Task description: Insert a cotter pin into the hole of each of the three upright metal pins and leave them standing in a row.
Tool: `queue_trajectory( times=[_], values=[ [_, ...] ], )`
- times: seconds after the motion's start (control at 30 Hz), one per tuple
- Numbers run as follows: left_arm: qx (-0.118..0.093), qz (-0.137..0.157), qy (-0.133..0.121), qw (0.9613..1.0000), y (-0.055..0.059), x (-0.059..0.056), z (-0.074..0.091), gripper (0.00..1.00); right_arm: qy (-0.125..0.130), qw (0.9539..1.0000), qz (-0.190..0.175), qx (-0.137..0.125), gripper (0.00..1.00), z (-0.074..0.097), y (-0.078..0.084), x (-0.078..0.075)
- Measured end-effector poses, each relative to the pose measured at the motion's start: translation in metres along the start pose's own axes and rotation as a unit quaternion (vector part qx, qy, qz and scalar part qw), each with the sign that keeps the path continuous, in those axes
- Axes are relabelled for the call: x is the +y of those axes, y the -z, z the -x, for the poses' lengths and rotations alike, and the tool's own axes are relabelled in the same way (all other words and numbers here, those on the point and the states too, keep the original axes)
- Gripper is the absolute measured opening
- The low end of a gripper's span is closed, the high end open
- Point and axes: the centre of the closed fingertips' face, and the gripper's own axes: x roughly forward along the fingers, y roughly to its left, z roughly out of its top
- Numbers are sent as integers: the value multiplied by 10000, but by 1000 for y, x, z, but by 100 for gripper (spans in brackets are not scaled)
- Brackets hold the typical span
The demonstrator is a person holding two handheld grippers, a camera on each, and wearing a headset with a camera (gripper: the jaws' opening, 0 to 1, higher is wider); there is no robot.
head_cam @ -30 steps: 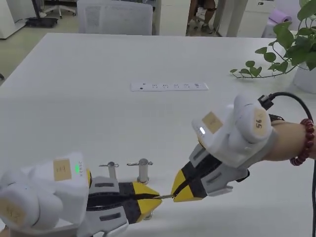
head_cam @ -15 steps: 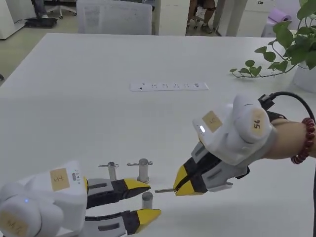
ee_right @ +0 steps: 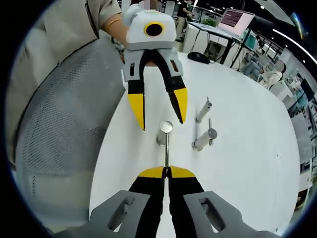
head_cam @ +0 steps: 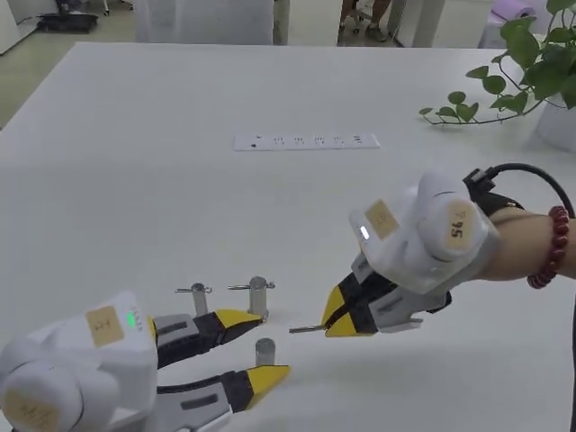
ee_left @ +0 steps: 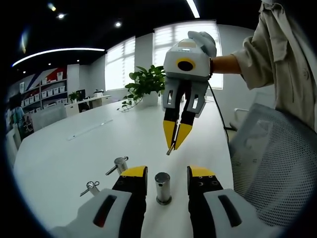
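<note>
A bare upright metal pin (head_cam: 265,352) (ee_left: 163,190) (ee_right: 165,132) stands on the white table between the jaws of my left gripper (head_cam: 273,344) (ee_left: 167,172) (ee_right: 161,122), which is open and not touching it. Just to its right, my right gripper (head_cam: 337,322) (ee_left: 177,140) (ee_right: 166,172) is shut on a cotter pin (head_cam: 306,328) (ee_left: 170,148) (ee_right: 166,148). The cotter pin lies level and points at the bare pin's top, a short gap away. Behind stand two more pins (head_cam: 258,293) (head_cam: 200,298), each with a cotter pin through it.
A white power strip (head_cam: 306,141) lies flat at mid-table. A potted plant (head_cam: 531,72) stands at the far right edge. A mesh chair back (ee_left: 267,163) is beside the table's near edge.
My left gripper's jaws have opened off the near pin, which stays standing. The right gripper keeps its hold on the cotter pin, whose tip has drawn slightly back to the right.
</note>
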Motion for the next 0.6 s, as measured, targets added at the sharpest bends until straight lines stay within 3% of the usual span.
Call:
queue_trajectory(
  times=[0.43, 0.6],
  values=[
    [82, 168, -68, 9998, 9, 5, -9, 28, -147, 9996, 136, 196, 2, -17, 10, -2],
    [212, 196, -55, 9996, 16, 5, -11, 25, -173, 9995, 148, 220, 2, -21, 12, -2]
  ],
)
